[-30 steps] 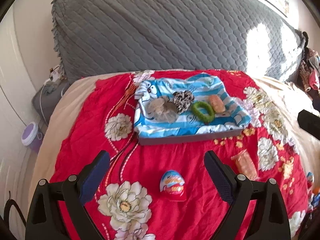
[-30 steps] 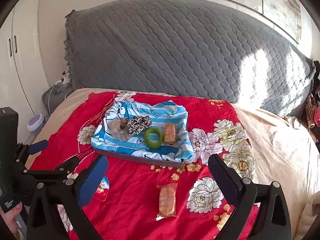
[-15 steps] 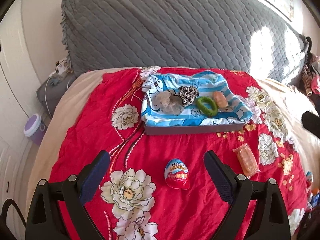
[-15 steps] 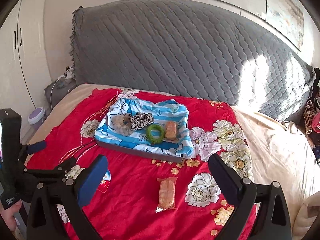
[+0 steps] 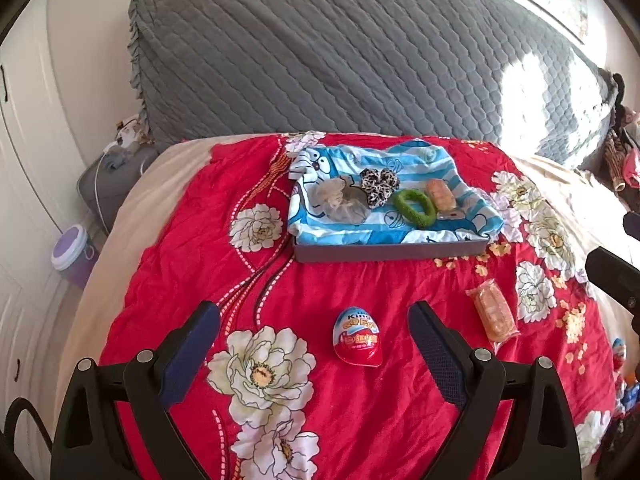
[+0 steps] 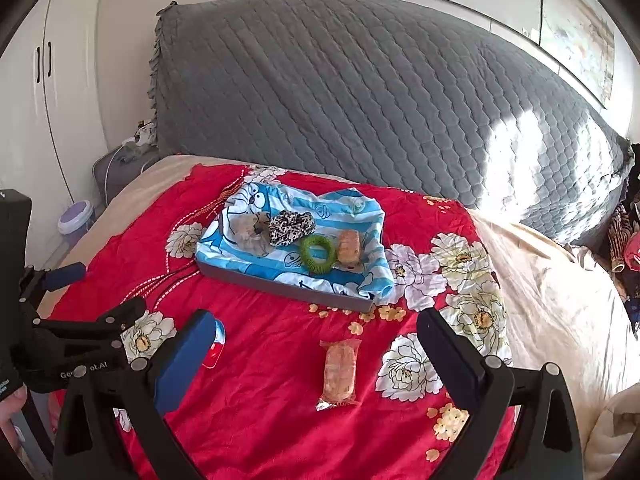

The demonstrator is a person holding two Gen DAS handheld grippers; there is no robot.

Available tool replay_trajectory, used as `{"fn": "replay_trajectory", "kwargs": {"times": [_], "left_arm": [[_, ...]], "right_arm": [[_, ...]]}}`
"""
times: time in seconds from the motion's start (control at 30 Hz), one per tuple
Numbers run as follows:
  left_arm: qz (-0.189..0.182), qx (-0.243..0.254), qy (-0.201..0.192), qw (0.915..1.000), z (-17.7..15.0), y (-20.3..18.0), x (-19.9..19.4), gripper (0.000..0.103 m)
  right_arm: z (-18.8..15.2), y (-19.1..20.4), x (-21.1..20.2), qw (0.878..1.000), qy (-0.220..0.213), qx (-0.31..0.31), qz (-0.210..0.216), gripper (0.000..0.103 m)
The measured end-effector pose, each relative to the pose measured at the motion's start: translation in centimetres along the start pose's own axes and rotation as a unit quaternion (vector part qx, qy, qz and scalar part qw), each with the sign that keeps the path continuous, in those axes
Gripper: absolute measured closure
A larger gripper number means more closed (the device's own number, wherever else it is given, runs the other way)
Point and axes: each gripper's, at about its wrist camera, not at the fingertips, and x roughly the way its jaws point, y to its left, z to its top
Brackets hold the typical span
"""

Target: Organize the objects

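Note:
A grey tray [image 5: 384, 250] [image 6: 280, 286] lined with a blue striped cartoon cloth sits on the red floral blanket. In it lie a beige scrunchie [image 5: 340, 200], a leopard scrunchie [image 5: 378, 184], a green ring [image 5: 414, 208] and a wrapped orange snack [image 5: 440, 194]. A Kinder egg [image 5: 358, 336] lies on the blanket between my open, empty left gripper's [image 5: 314, 330] fingers, slightly beyond them. A second wrapped snack [image 6: 339, 372] [image 5: 494, 314] lies between my open, empty right gripper's [image 6: 316, 338] fingers. The left gripper also shows in the right wrist view [image 6: 68, 312].
A grey quilted headboard [image 5: 360, 60] stands behind the bed. A purple-lidded bin [image 5: 74, 256] and a grey stool sit on the floor at the left. White wardrobe doors [image 6: 44, 80] line the left wall. Clothes are piled at the right edge [image 6: 624, 240].
Both grippers have pulled back and risen a little, so the tray and bed look smaller and farther. Both stay open and empty. The objects have not moved.

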Motion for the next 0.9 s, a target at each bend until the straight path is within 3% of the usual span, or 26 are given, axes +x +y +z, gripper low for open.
{"fn": "replay_trajectory", "kwargs": {"times": [0.37, 0.9], "left_arm": [[-0.002, 0.002, 0.006, 1.0000, -1.7, -0.4, -0.1, 0.008], [-0.008, 0.011, 0.018, 0.9997, -3.1, -1.0, 0.2, 0.008]], "right_arm": [[-0.7, 0.3, -0.4, 1.000, -0.005, -0.007, -0.003, 0.002], [-3.5, 0.5, 0.4, 1.000, 0.026, -0.007, 0.002, 0.002]]}}
